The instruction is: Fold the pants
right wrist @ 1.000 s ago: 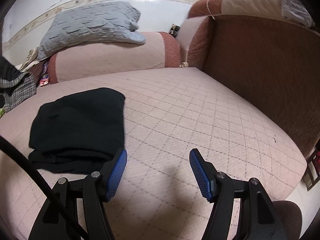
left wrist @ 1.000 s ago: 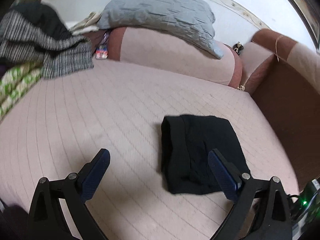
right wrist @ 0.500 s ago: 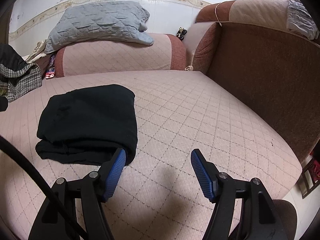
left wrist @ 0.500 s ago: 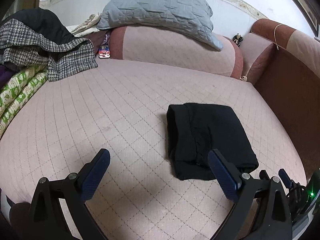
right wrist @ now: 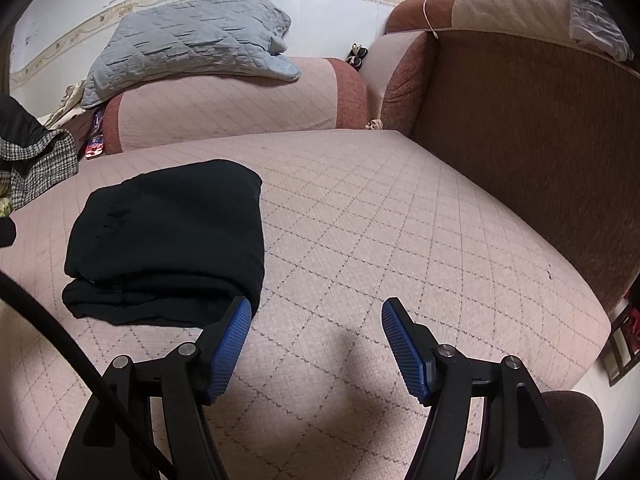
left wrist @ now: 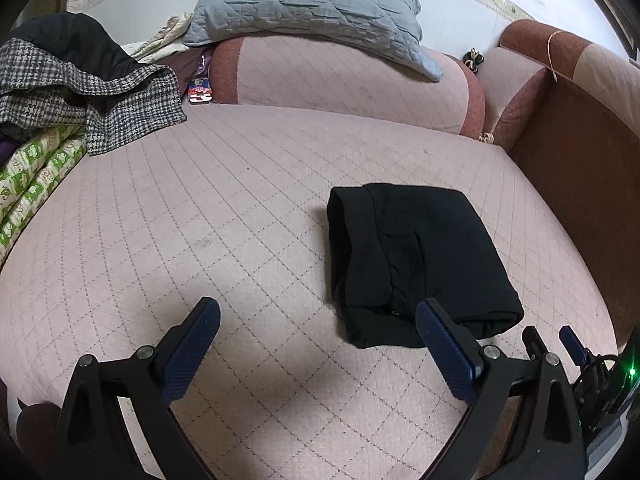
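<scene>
Pants (left wrist: 416, 256) lie folded into a compact black bundle on the quilted pink sofa seat (left wrist: 224, 208); folding looks finished. Both claws, left gripper (left wrist: 316, 340) and right gripper (right wrist: 316, 340), hover spread wide, empty. Houndstooth coat (left wrist: 100, 100) and grey pillow (left wrist: 316, 8) sit well apart, obstructing nothing.

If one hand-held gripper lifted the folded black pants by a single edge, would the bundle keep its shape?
Probably not. The folded black fabric pants lie as soft, loose layers with rounded edges, so they would likely droop and unfold. They look light for their bulk. On the quilted pink sofa cover, a push would likely bunch them rather than slide them.
</scene>
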The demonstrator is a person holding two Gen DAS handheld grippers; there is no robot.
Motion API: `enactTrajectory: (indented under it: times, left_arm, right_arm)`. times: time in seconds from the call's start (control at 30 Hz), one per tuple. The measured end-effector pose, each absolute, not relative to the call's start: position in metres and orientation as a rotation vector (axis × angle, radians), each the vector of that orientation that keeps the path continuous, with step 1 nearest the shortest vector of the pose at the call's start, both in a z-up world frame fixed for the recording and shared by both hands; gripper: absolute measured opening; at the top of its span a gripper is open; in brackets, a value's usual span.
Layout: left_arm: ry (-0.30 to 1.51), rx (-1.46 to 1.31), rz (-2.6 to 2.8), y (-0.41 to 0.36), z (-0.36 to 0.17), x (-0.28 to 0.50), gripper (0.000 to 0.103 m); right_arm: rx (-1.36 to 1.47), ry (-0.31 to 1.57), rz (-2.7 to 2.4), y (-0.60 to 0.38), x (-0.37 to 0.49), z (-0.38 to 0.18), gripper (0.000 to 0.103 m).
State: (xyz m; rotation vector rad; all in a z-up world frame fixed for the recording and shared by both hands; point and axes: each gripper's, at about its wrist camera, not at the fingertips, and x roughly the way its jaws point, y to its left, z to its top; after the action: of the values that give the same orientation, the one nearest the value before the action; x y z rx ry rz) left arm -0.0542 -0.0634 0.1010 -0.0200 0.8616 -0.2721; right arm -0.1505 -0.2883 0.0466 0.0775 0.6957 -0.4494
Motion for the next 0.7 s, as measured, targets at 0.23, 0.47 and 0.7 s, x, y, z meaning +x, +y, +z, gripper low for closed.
enactTrajectory:
  times: [0.23, 0.47, 0.7]
  left_arm:
    - [0.921, -0.086, -0.348, -0.065, 0.090, -0.044, 0.098]
    - [0.985, -0.204, -0.520, -0.068, 0.072, 0.005, 0.098]
    - [1.079, -0.313, -0.642, -0.081, 0.041, 0.052, 0.098]
  right_arm:
    - [0.103, 0.692, -0.446, -0.299, -0.149, 0.053, 0.072]
    - [0.257, 0.800, -0.205, -0.339, -0.101, 0.074, 0.079]
    - [0.486, 0.896, -0.050, -0.383, -0.027, 0.049, 0.079]
